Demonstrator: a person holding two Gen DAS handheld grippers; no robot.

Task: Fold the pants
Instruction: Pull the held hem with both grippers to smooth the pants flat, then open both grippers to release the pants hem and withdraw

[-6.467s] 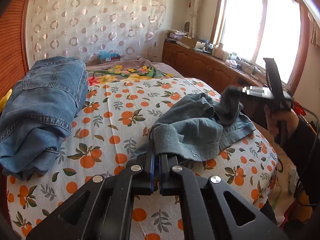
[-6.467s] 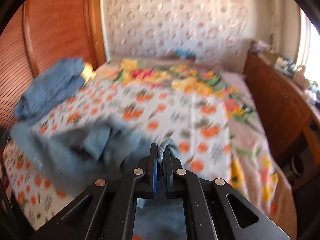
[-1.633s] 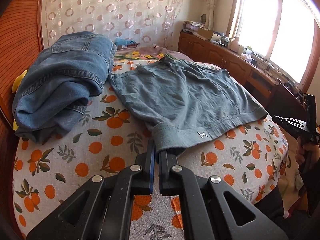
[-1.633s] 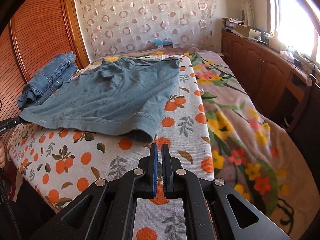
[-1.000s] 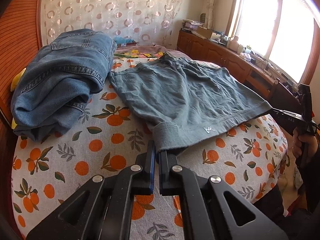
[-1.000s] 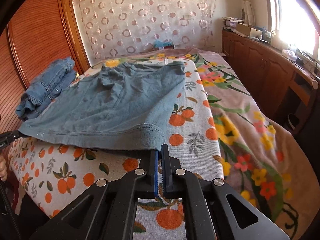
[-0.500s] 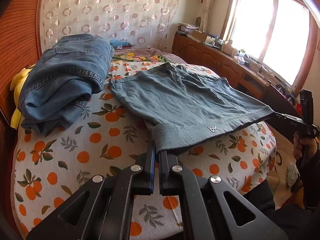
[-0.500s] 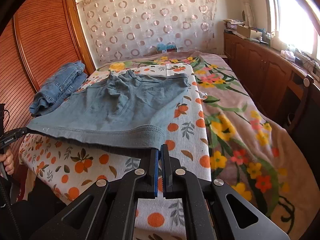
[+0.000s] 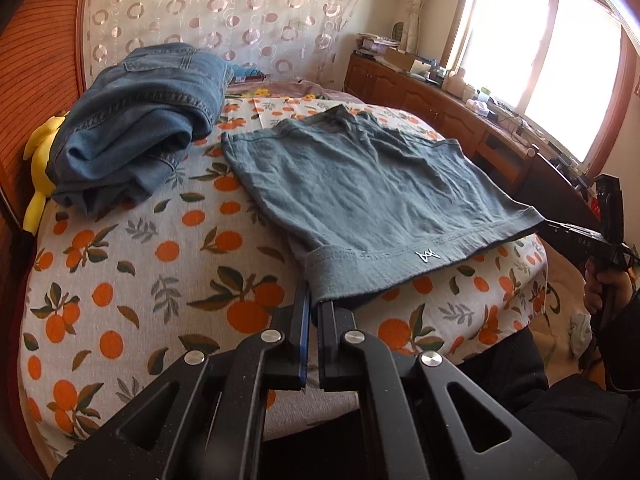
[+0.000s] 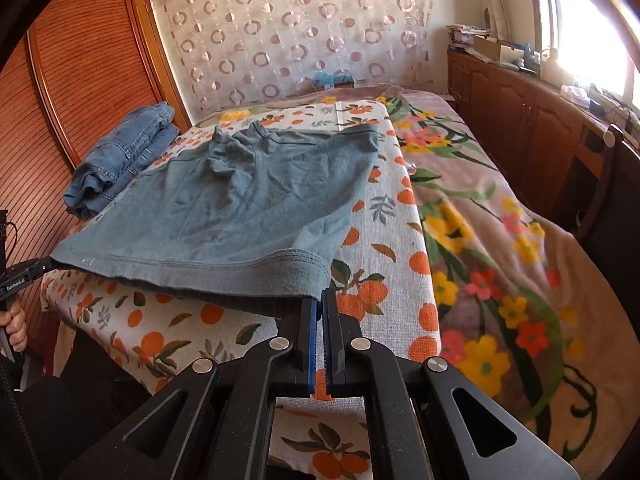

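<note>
Bed (image 9: 120, 264) filled both views, its near part covered by a white cloth printed with oranges (image 10: 384, 216) and its far side by a pinkish floral blanket (image 10: 500, 240). Grey-blue pants (image 9: 360, 184), short in the leg, lay spread across the orange-print cloth toward the near edge of the bed, the far hems resting on the cloth while the waistband (image 9: 400, 258) was lifted clear of it and stretched taut between the two grippers just past the bed's near edge. A pile of folded blue jeans (image 9: 136, 120) sat at the bed's left edge beside the pants, partly over a yellow plush toy (image 9: 40, 172) against the wooden wall panel. The left gripper (image 9: 313, 308) was clenched on the left corner of the waistband, fabric pinched between its closed fingers. The right gripper (image 10: 320, 304) was likewise clamped on the opposite corner of the waistband. Each view caught the other gripper at the far end of the band, held by a hand (image 9: 604, 288). A small white logo (image 9: 427, 256) showed on the waistband near the left corner.
</note>
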